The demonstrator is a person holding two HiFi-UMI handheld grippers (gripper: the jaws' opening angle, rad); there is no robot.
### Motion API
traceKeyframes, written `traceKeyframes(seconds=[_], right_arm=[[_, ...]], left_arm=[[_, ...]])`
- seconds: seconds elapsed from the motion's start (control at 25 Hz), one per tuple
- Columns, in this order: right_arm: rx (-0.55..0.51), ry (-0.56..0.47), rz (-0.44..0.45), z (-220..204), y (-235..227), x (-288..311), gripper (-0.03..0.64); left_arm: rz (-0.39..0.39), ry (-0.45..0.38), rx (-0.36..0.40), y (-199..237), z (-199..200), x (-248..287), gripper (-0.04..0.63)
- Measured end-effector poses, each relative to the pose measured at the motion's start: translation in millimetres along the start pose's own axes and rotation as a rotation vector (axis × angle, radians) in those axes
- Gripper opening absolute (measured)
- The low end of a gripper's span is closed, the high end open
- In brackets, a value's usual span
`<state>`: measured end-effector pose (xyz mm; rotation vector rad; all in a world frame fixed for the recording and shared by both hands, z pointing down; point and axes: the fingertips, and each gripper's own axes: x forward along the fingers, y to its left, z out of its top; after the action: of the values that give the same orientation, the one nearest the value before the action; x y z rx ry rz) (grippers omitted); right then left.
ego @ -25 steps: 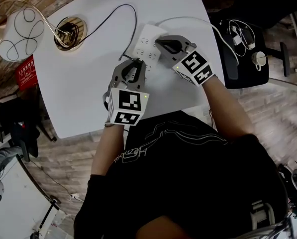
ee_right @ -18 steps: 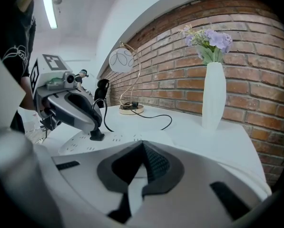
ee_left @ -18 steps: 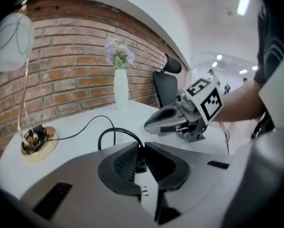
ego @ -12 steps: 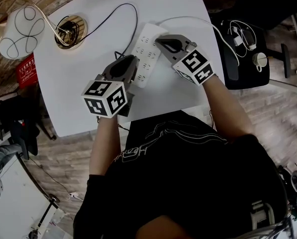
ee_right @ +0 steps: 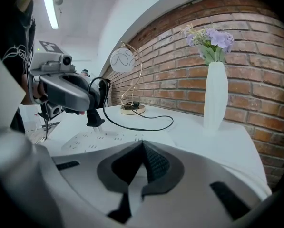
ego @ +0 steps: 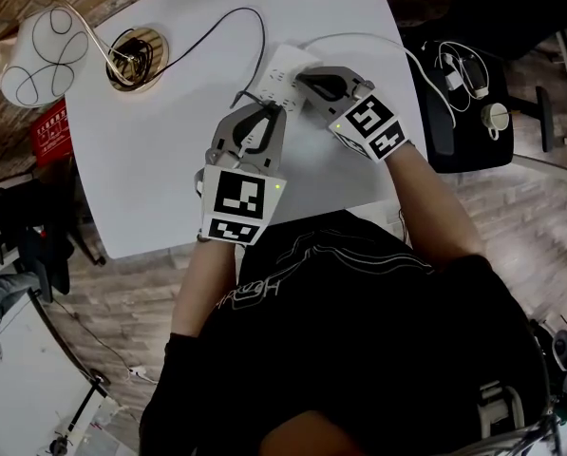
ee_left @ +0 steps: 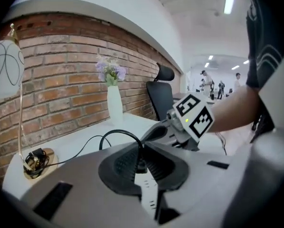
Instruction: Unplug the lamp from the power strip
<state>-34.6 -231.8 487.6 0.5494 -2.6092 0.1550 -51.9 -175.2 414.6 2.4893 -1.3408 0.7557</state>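
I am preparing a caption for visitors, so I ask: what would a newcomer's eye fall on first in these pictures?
First, the two hand-held grippers with black-and-white marker cubes, mid-table: the left hand-held gripper, jaws closing on the black lamp plug, and the right hand-held gripper, shut, resting on the white plastic power strip. Then the gold-stemmed lamp with a white globe shade, at the far left of the white table.

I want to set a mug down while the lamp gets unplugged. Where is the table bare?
Bare: the left side of the table, from the lamp base to the near edge; also the far right corner beyond the white cable. Crowded: the middle, where the lamp cord loops to the power strip.
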Motion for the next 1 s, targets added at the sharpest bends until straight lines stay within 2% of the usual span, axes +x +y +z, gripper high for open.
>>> traceKeyframes(seconds=[0.12, 0.52, 0.8, 0.88, 1.0], right_arm=[[0.011, 0.004, 0.007, -0.4, 0.8, -0.3, -0.003], [0.036, 0.035, 0.036, 1.3, 1.6, -3.1, -0.003], [0.114, -0.086, 0.03, 44.7, 17.1, -43.2, -0.003], [0.113, -0.101, 0.019, 55.3, 26.5, -59.0, -0.003], [0.132, -0.12, -0.002, 68.6, 41.8, -82.9, -0.003]], left_arm=[[-0.066, -0.039, -0.097, -5.1, 14.0, -3.7, 0.029], [-0.116, -0.057, -0.233, -4.5, 13.2, -23.9, 0.031], [-0.163, -0.089, -0.395, -2.1, 23.3, -47.6, 0.031], [-0.174, -0.092, -0.412, -3.7, 24.2, -57.7, 0.031], [-0.181, -0.082, -0.384, -7.8, 25.0, -75.2, 0.031]])
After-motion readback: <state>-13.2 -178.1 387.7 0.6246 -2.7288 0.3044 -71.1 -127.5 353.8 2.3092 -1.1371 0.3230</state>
